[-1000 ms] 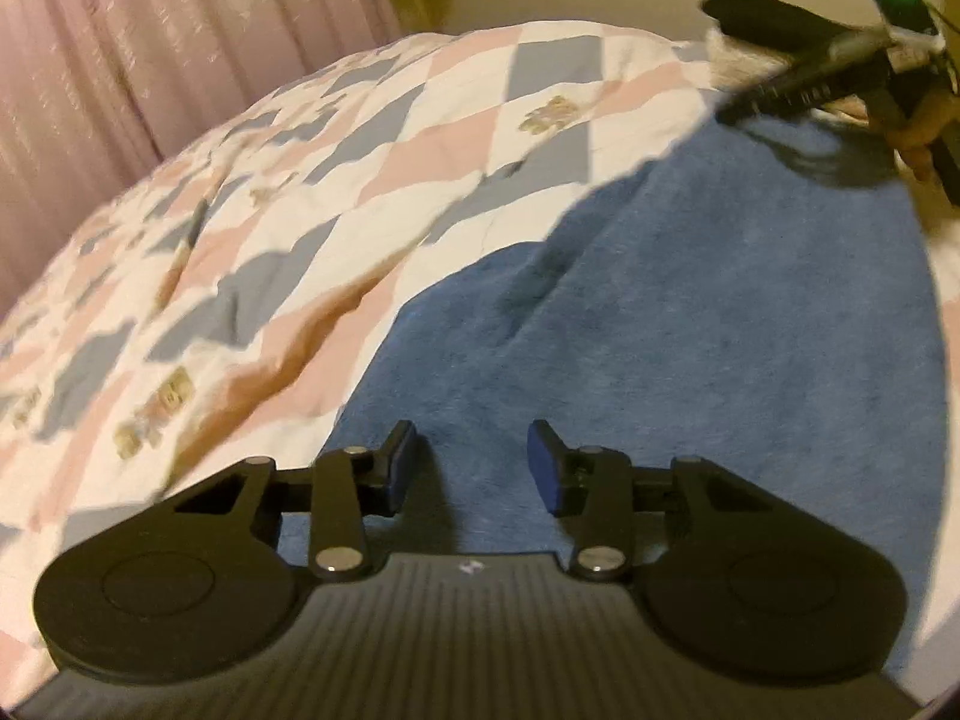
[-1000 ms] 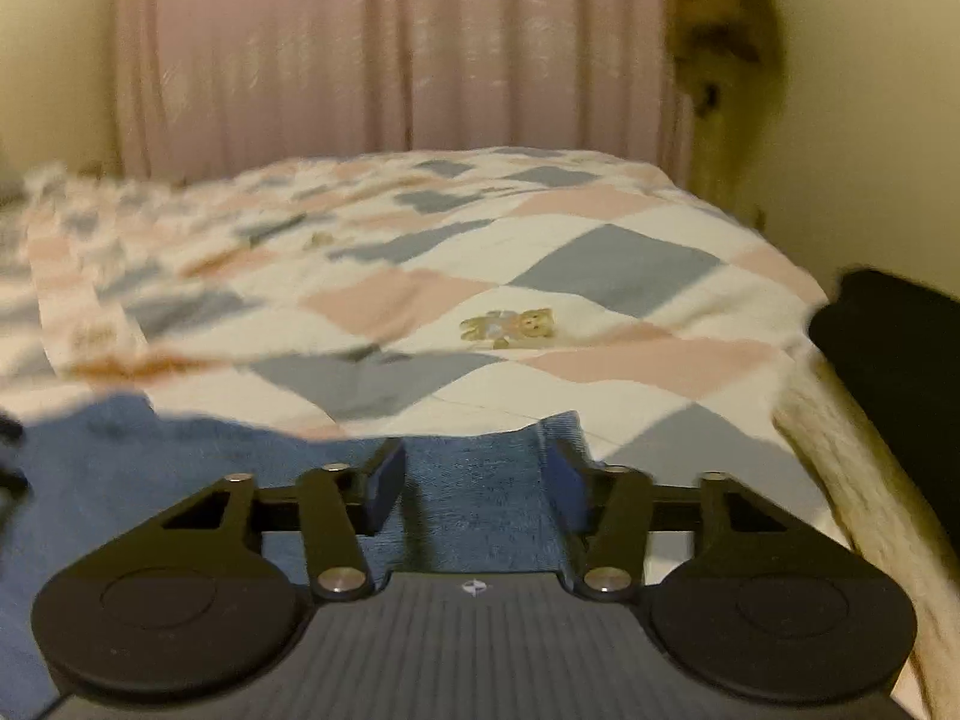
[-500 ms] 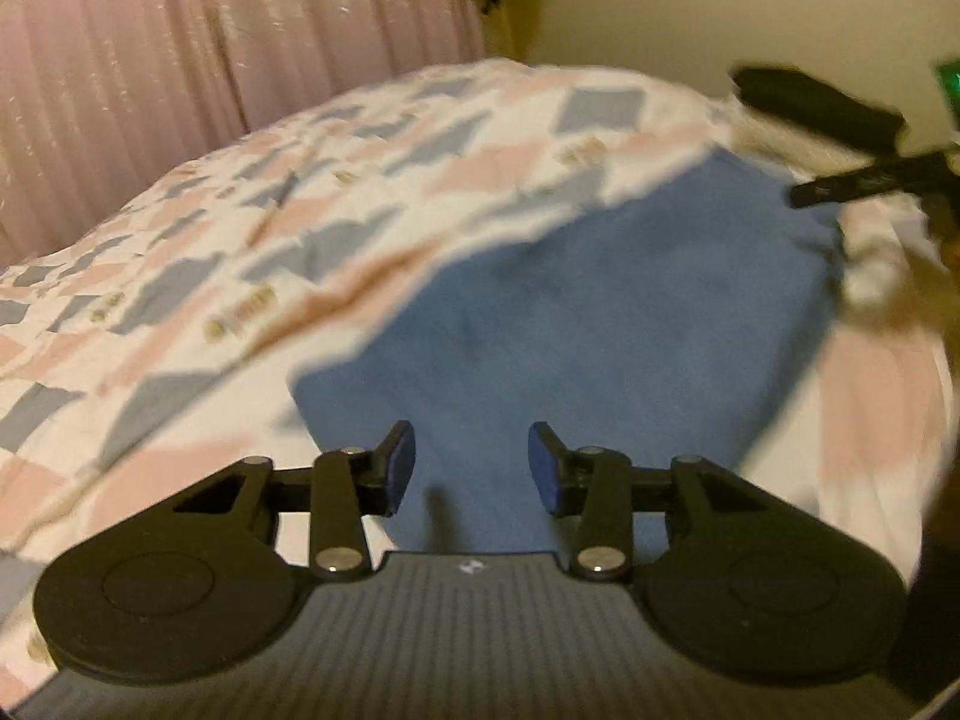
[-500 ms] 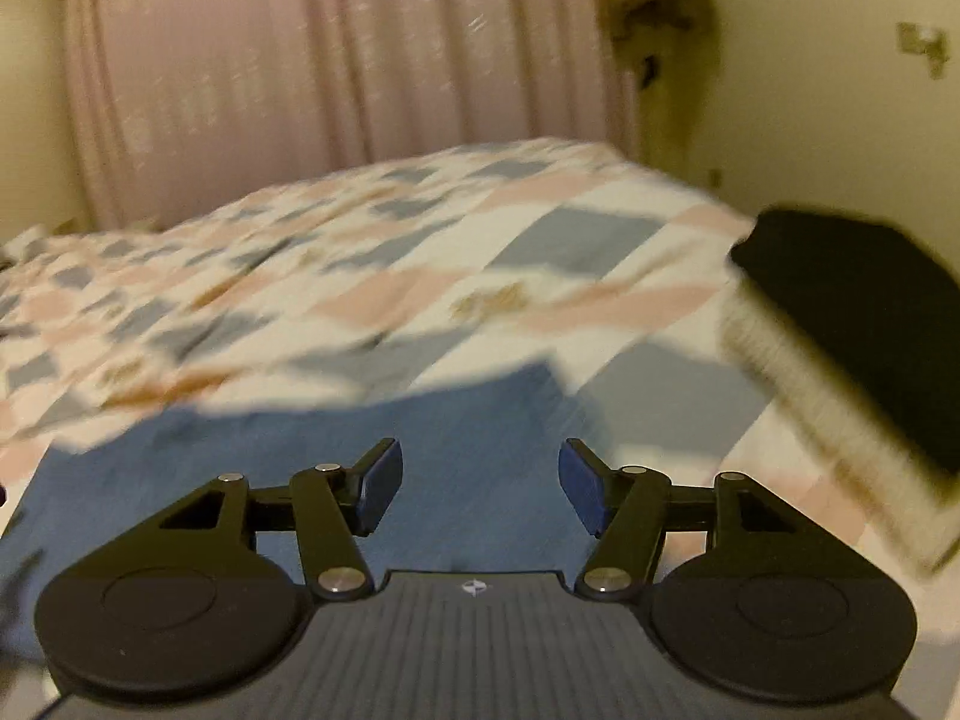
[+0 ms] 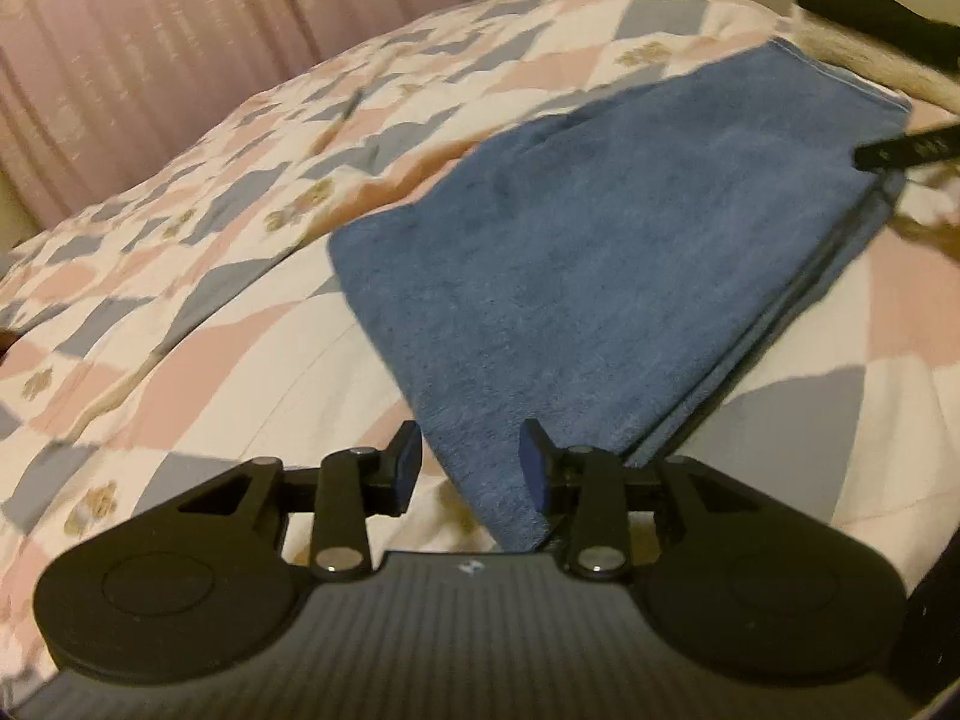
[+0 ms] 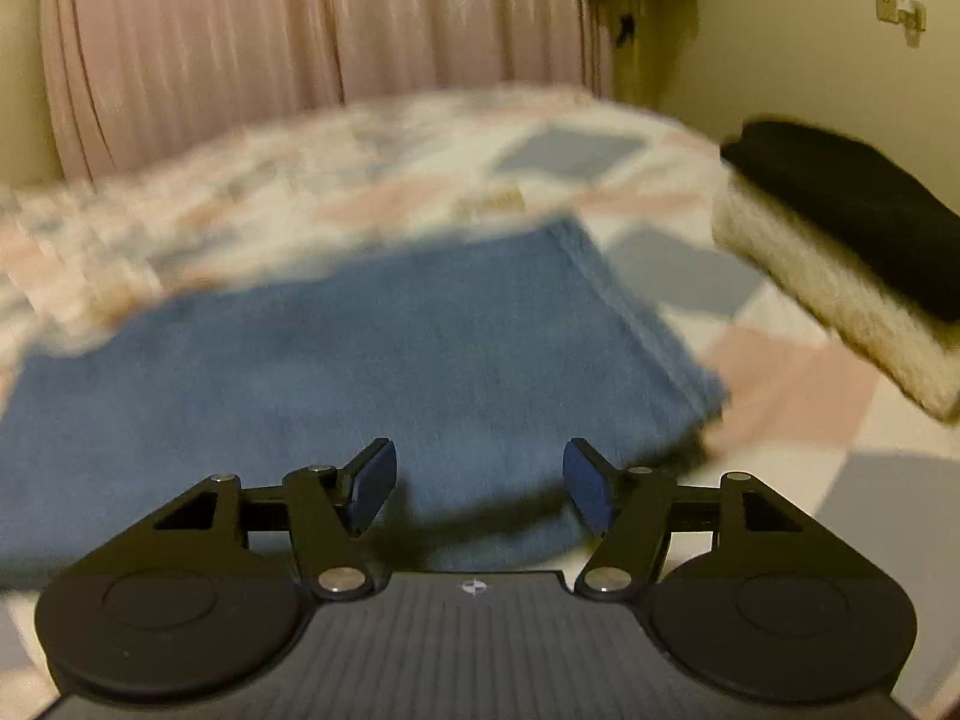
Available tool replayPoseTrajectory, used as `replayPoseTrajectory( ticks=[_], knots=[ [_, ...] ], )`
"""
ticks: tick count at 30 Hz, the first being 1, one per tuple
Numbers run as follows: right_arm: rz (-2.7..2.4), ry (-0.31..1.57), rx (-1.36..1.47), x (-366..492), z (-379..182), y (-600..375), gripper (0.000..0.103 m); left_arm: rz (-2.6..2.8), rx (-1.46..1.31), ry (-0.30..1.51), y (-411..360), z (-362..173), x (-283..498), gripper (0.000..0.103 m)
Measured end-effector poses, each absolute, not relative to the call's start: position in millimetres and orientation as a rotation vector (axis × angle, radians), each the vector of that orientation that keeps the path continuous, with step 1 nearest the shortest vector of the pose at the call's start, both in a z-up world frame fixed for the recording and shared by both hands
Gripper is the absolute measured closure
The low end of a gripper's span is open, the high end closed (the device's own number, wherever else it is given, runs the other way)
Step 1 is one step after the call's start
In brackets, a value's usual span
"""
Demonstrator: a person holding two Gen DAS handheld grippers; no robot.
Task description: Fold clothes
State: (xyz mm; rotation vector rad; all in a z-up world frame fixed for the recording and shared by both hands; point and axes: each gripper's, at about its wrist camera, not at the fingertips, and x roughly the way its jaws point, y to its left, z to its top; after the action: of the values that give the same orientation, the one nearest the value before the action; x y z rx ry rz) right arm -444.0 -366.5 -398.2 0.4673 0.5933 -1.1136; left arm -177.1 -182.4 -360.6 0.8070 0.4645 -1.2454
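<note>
The left gripper has its jaws a little apart. A corner of the blue towel pokes in between them, but the pads do not look like they squeeze it. The picture is too soft there to be sure.

The right gripper has its jaws wider, and they are opening right now. The near edge of the towel lies under the gap. Nothing is held.

The towel lies flat on the bed, on a quilt with pink, grey and white squares. It is already folded over, because more than one layer shows along one edge. From the left gripper, the towel runs long, up and away to the right. From the right gripper, it spreads wide, mostly ahead and to the left, with a far corner toward the right.

My guess is that the next fold needs both near corners. The left gripper sits right at one corner, so it looks closer to a grab. The right one is above the edge, not at a corner.

Off to the right sits a pile, a black thing on a cream fluffy one. A pink curtain hangs behind the bed.
</note>
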Motion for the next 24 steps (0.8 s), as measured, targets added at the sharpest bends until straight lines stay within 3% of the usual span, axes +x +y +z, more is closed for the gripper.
replayPoseTrajectory(
  ticks=[13,24],
  knots=[
    [-1.146,0.376,0.384,-480,-333,-269,0.023,-1.201,0.73,0.421,-135,-311,-200,0.06],
    [-1.1,0.343,0.321,-500,-305,-179,0.016,-1.252,0.631,0.365,-70,-276,-226,0.051]
  ],
)
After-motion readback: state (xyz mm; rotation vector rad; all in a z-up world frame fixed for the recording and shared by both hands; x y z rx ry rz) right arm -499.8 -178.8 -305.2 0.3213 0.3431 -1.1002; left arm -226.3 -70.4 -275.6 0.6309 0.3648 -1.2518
